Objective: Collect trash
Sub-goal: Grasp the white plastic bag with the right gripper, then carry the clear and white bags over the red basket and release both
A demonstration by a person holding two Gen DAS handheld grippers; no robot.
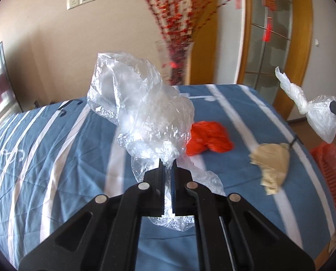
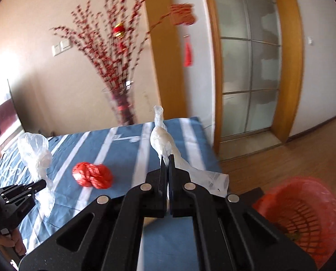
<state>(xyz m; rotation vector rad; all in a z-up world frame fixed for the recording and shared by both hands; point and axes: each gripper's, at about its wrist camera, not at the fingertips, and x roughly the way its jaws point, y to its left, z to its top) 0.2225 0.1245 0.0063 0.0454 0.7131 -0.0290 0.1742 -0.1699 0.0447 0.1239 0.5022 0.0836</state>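
We see the striped bed (image 1: pixel 55 149), then the red basket (image 2: pixel 303 212) on the floor at its right. Our left gripper (image 1: pixel 168 169) is clamped on a clear bag (image 1: pixel 141 110); our right gripper (image 2: pixel 167 160) pinches a knotted bag (image 2: pixel 162 140). A red bag (image 2: pixel 92 175) and tan wad (image 1: pixel 272 162) lie on the bed.

The red berry branches (image 2: pixel 113 52) were smeared with motion blur in both views. The orange basket (image 2: pixel 303 216) was cut off by the right edge, and the tan wad (image 1: pixel 274 164) was too blurry to identify.
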